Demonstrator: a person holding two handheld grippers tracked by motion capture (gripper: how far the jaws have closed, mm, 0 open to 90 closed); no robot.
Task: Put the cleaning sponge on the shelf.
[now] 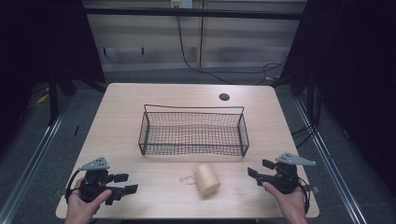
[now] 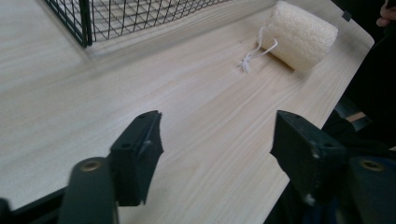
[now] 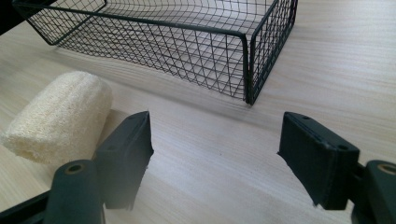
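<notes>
A loofah sponge [image 1: 207, 179] lies on its side on the wooden bench [image 1: 140, 107], near the front edge. A little white string [image 1: 186, 178] hangs from one end of it. Just behind it sits a black wire basket [image 1: 194, 129] in the middle of the bench. The left gripper [image 1: 125, 183] rests at the front left corner in the person's left hand [image 1: 84, 207], with its jaws wide and nothing between them. The right gripper [image 1: 259, 170] sits at the front right in the right hand [image 1: 289, 200], also wide, with nothing in it. The sponge is between the two grippers, touching neither.
</notes>
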